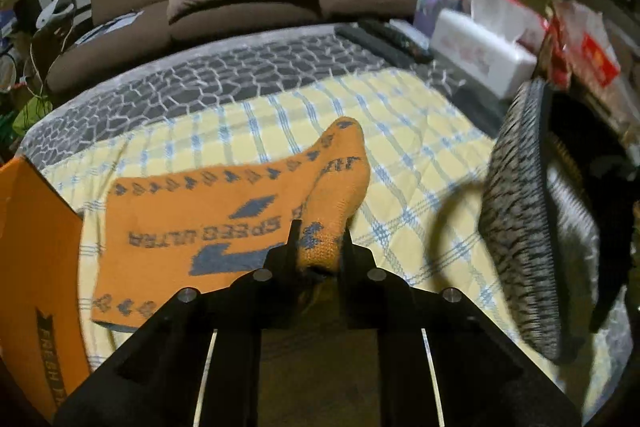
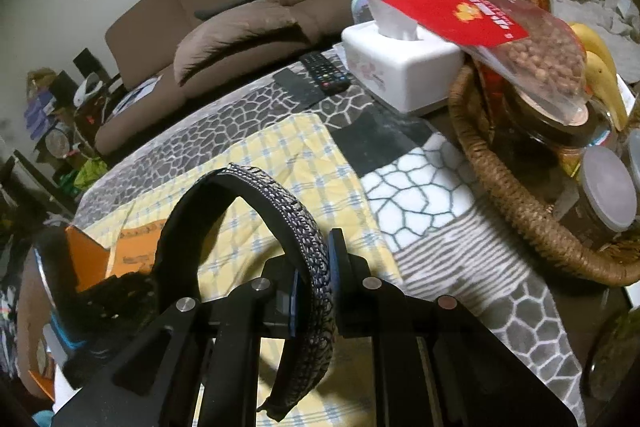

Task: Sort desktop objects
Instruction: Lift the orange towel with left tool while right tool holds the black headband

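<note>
The left gripper pinches the toe of an orange sock lying on the yellow checked cloth near the table's left edge; the right gripper clamps a patterned headband above the cloth.

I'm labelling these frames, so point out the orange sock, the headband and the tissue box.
orange sock (image 1: 224, 223): left wrist view, on its flat printed leg part.
headband (image 2: 316, 251): right wrist view, on the patterned outer band by the fingers.
tissue box (image 2: 404, 67): right wrist view, on its white front wall.
</note>
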`<control>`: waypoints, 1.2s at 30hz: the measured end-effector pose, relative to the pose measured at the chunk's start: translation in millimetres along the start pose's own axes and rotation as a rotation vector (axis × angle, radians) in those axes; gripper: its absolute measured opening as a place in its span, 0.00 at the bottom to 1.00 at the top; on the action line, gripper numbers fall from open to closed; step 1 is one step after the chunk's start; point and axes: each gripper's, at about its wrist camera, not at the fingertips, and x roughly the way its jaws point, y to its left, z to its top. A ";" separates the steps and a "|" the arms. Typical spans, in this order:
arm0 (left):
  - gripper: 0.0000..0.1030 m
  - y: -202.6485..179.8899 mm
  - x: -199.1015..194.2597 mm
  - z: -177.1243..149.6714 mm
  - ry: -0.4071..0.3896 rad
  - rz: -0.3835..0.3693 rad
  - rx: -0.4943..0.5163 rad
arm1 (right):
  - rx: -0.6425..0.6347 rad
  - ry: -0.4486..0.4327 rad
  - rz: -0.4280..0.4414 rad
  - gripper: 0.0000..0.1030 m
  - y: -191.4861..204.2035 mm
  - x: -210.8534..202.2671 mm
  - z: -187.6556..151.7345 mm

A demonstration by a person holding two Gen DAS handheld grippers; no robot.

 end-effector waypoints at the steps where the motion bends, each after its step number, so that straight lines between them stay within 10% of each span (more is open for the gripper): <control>1: 0.13 1.8 -5.5 2.0 -0.009 -0.006 -0.001 | -0.004 -0.001 0.003 0.11 2.3 -0.4 0.0; 36: 0.13 99.6 -228.7 33.6 -0.319 0.017 -0.116 | -0.143 -0.035 0.177 0.11 123.4 -33.9 -0.9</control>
